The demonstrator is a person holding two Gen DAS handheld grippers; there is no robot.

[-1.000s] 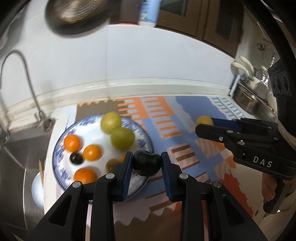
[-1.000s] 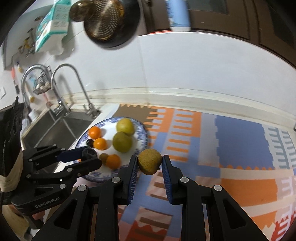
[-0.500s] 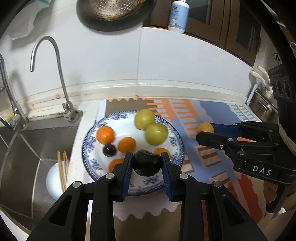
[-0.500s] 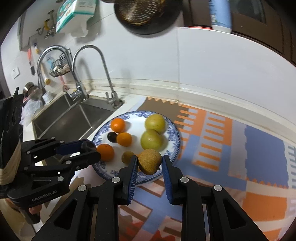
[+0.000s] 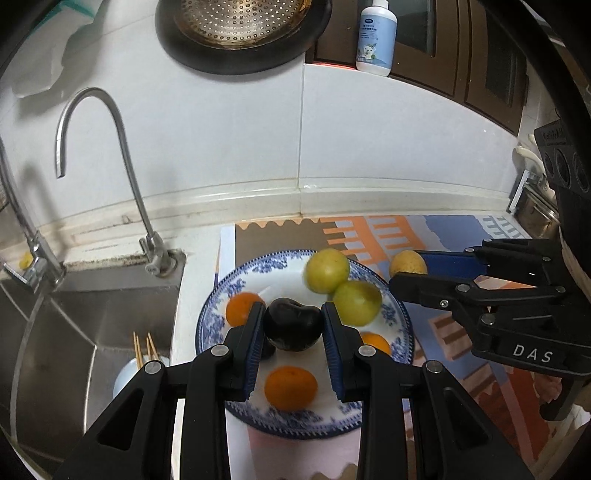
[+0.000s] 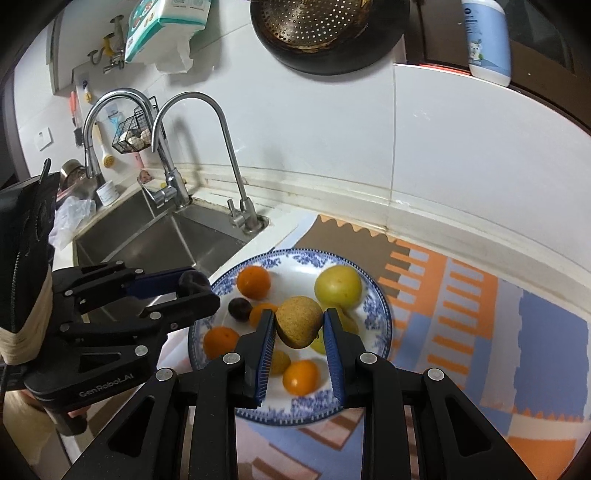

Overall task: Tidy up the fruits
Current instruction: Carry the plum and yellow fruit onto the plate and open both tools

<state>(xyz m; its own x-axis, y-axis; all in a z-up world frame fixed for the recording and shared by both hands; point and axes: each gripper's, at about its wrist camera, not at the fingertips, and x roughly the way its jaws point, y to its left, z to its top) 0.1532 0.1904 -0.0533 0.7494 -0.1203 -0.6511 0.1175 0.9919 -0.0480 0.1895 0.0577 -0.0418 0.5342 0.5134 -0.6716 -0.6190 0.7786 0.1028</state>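
Observation:
A blue-and-white plate (image 5: 221, 291) (image 6: 380, 306) on a patterned mat holds several fruits: oranges (image 5: 291, 387) (image 6: 253, 282), yellow-green fruits (image 5: 328, 270) (image 6: 338, 286) and a small dark fruit (image 6: 239, 305). My left gripper (image 5: 293, 326) is shut on a dark plum (image 5: 293, 323) above the plate's middle. My right gripper (image 6: 299, 326) is shut on a brown-yellow fruit (image 6: 298, 321) over the plate; it also shows in the left wrist view (image 5: 408, 263) by the plate's right rim.
A steel sink (image 6: 166, 240) with taps (image 5: 122, 155) (image 6: 207, 147) lies left of the plate. A bowl with chopsticks (image 5: 142, 358) sits in the sink. A colander (image 5: 236, 22) hangs on the wall and a bottle (image 5: 376, 35) stands on a ledge. The patterned mat (image 6: 480, 314) stretches right.
Both grippers have moved left and forward with their fruits, from beside the plate to above it. Both stay shut.

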